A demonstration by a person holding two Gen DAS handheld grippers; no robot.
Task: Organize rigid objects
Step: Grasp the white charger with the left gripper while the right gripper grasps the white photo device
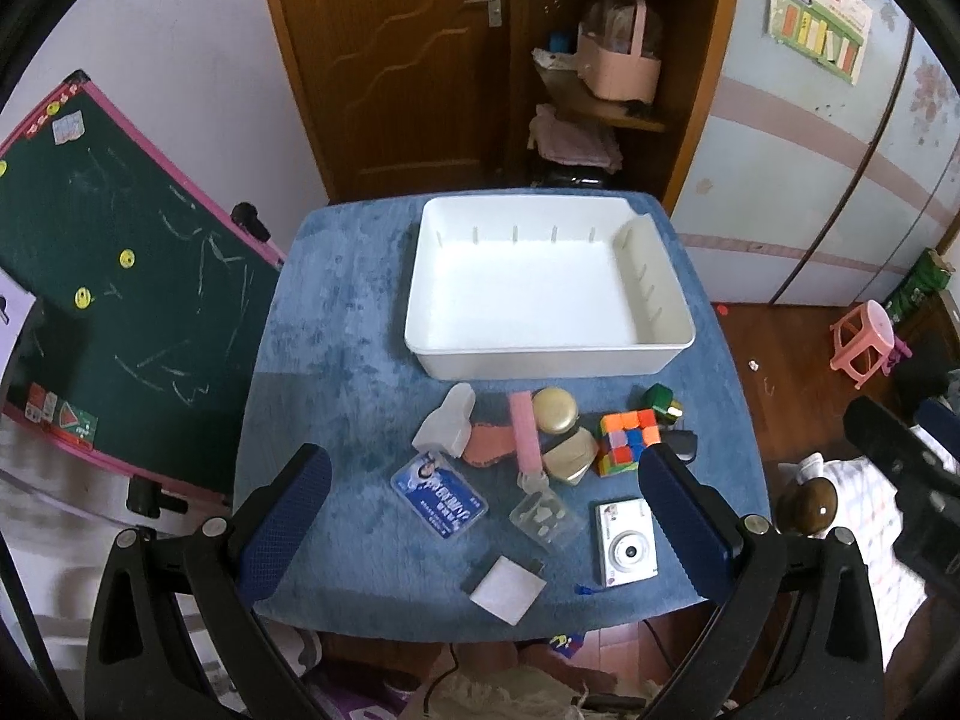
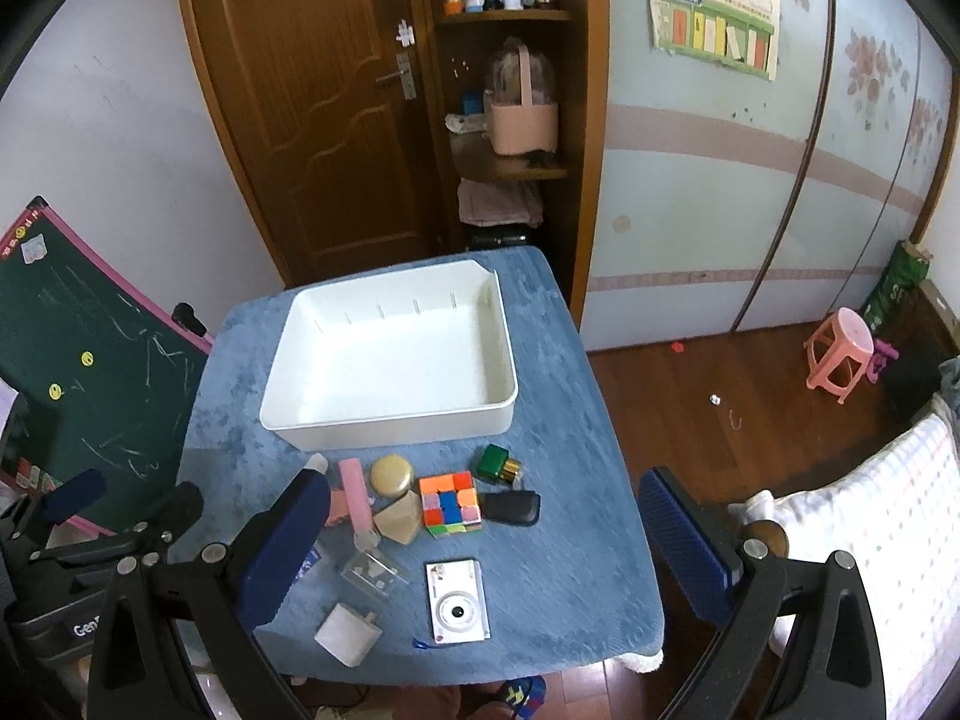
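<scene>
**Blue tabletop: both tools apart, bin unloaded, items loose**

Blue plush cloth covers the tabletop [image 1: 336, 324], seen from above by both wrist cameras. Left tool [image 1: 480, 516]: fingers spread wide, nothing between them, held over the near edge. Right tool [image 2: 480, 540]: fingers likewise wide apart, gripping nothing, held over the near right part of the tabletop.

White storage bin [image 1: 549, 294] sits beyond the left tool's fingertips, at the far side of the tabletop; its interior shows only bare floor and ribbed walls.

Loose items lie between the bin and the left tool:
- White compact camera [image 1: 626, 542], lens up, just inside the tool's right finger.
- Rubik's cube [image 1: 627, 441], ahead of that finger, with a green box [image 1: 662, 402] just beyond it and a black case [image 1: 684, 443] touching the fingertip line.
- Round gold tin [image 1: 555, 411] and a tan faceted container [image 1: 570, 456], next to each other left of the cube.
- Pink bar [image 1: 523, 432], lying lengthwise beside the tin.
- Translucent white lidded container [image 1: 447, 427], left of the bar.
- Blue printed card case [image 1: 439, 497], nearer the tool's left finger.
- Clear plastic case [image 1: 543, 515], centred between the fingers.
- White square pad [image 1: 507, 590], nearest the tool.

In the right wrist view the same group lies ahead and to the left of the tool, partly behind its left finger [image 2: 285, 546].
</scene>
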